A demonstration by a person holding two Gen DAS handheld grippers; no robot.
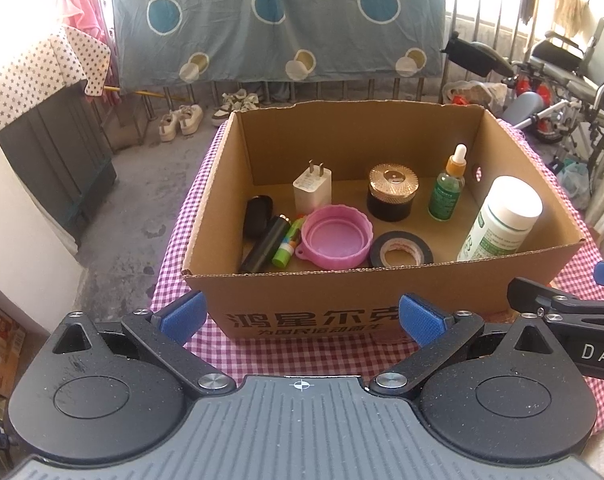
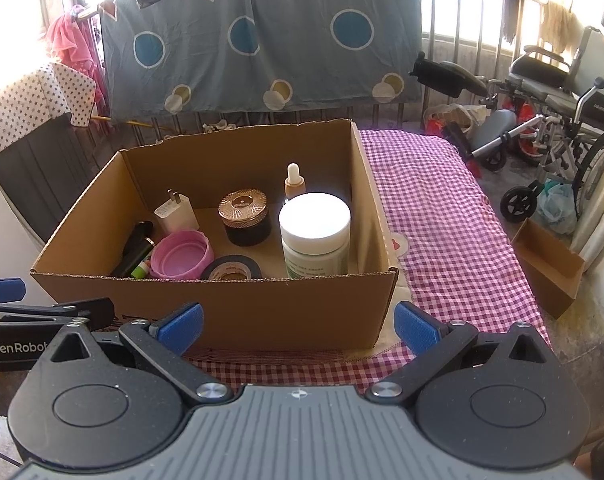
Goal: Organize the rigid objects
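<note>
Beyond our two sets of jaws, a cardboard box (image 1: 366, 312) stands open on the checked cloth (image 2: 442, 208). Our left gripper (image 1: 301, 320) has its jaws wide apart with nothing between them, facing the box's near wall. Our right gripper (image 2: 299, 326) is likewise spread and empty, just short of that wall. Past the left jaws, inside the box, we see a pink bowl (image 1: 336, 242), a roll of black tape (image 1: 401, 255), a white bottle (image 1: 502, 220), a dropper bottle (image 1: 448, 190), a gold-lidded jar (image 1: 392, 192), a white charger (image 1: 312, 188) and a green tube (image 1: 288, 246).
</note>
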